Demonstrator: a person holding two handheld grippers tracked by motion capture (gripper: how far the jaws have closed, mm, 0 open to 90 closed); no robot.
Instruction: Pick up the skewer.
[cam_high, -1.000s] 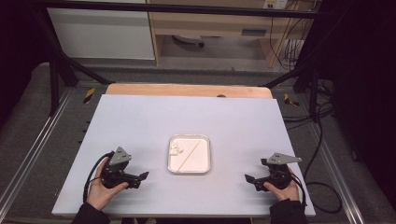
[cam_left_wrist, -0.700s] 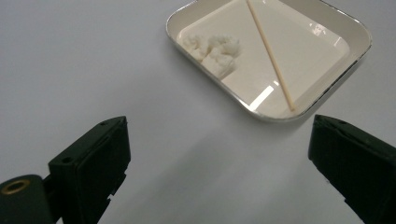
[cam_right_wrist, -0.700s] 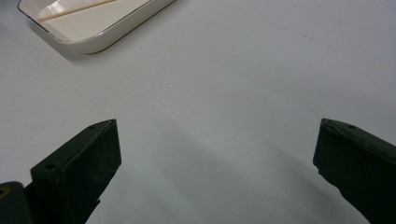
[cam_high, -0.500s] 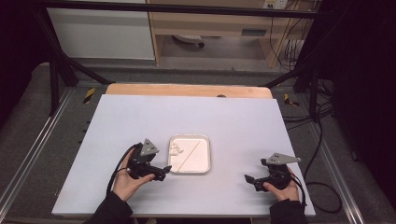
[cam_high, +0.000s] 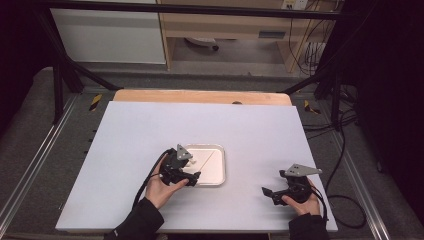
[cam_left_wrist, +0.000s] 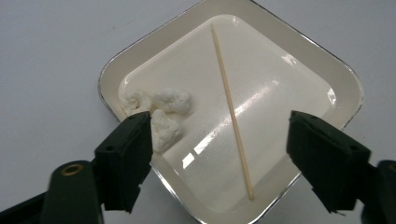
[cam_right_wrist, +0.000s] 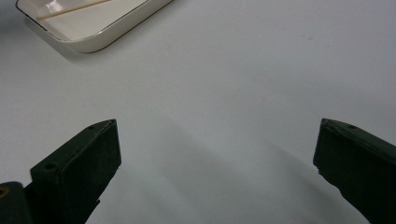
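High view: at the left, the left gripper (cam_high: 191, 176) is seen over the near-left edge of a white square tray (cam_high: 217, 176), which lies near the middle of the pale table (cam_high: 125, 135); the person's left hand (cam_high: 161, 186) is wrapped around the gripper body from below. Left gripper view: the jaws are recorded as parted and have just been closing, with nothing pressed between the pads. Beside the left pad (cam_left_wrist: 130, 149), a clump of white cotton wads (cam_left_wrist: 161, 112) is noted in the tray's corner, partly overlapped by that pad in the picture; whether the pad touches the clump cannot be told. Between the two pads, a thin wooden stick (cam_left_wrist: 231, 109) is seen lying flat across the tray floor, running from the far side down to the near rim, nearer the right pad than the left but apart from both. The tray's near corner is placed between the jaws. Farther right in the high view, the right gripper (cam_high: 270, 192) is held in the right hand (cam_high: 300, 202) low over the table, well apart from the tray, its tips turned toward the tray. Right gripper view: the jaws are spread wide over bare table surface, nothing between them, with the tray's corner and one end of the stick noted at upper left.
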